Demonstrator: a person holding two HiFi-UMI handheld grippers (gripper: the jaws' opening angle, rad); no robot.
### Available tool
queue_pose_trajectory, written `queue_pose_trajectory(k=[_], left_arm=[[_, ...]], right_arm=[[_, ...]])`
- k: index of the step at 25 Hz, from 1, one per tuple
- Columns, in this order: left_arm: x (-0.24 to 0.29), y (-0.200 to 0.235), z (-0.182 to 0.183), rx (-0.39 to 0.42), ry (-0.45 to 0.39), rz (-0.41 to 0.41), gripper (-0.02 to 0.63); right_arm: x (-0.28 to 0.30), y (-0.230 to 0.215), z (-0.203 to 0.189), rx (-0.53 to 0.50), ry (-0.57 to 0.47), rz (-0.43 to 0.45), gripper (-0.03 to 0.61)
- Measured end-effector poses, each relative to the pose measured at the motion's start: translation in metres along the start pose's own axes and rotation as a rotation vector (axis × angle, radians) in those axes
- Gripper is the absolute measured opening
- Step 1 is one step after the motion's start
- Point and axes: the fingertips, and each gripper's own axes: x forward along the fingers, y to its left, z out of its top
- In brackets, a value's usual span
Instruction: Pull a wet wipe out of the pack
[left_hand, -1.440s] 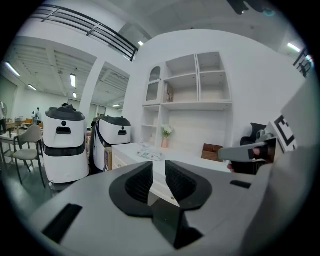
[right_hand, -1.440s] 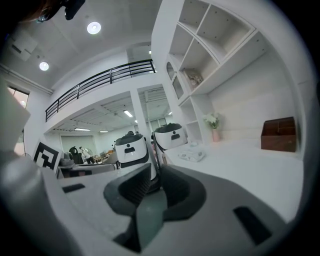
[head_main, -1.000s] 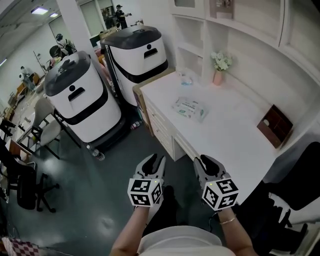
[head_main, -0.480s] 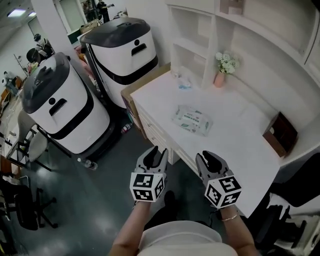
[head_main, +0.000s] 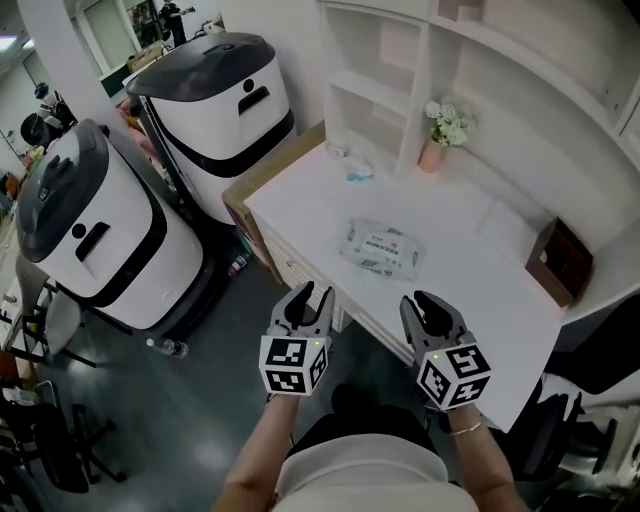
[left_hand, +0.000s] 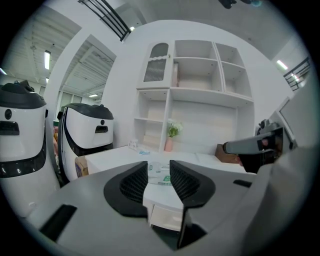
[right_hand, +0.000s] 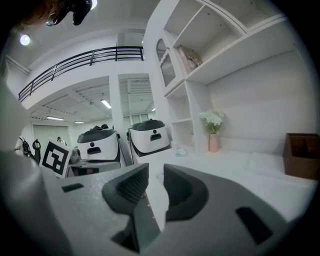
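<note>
Wipe pack on white desk

Wet wipe pack mostly hidden behind jaws of left hand-held gripper; label print too small.

grippers: 2, left gripper + right gripper
wipe pack: 1
white machines w/ dark lids: 2
flower vase: 1
brown box: 1
desk: 1
wall shelf unit: 1
</note>
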Motion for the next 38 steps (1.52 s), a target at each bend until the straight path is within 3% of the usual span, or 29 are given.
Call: queue_pose_trajectory(k=[12, 30, 38], left_arm=[[0.04, -0.004, -0.013, 0.034, 0.058, -0.049, 0.129], [0.112, -0.005, -0.029, 0.061, 0.162, -0.089, 0.129], [0.136, -0.009, -0.042, 0.081, 0.217, -0.105, 0.129]], right_arm=[[0.017, -0.024, -0.001, -0.059, 0.021, -0.043, 0.08], [0.081, -0.052, -0.003, -0.158, 0.094, 0.005, 0.08], [0.109, -0.055, -0.018, -0.278, 0.167, 0.044, 0.08]])
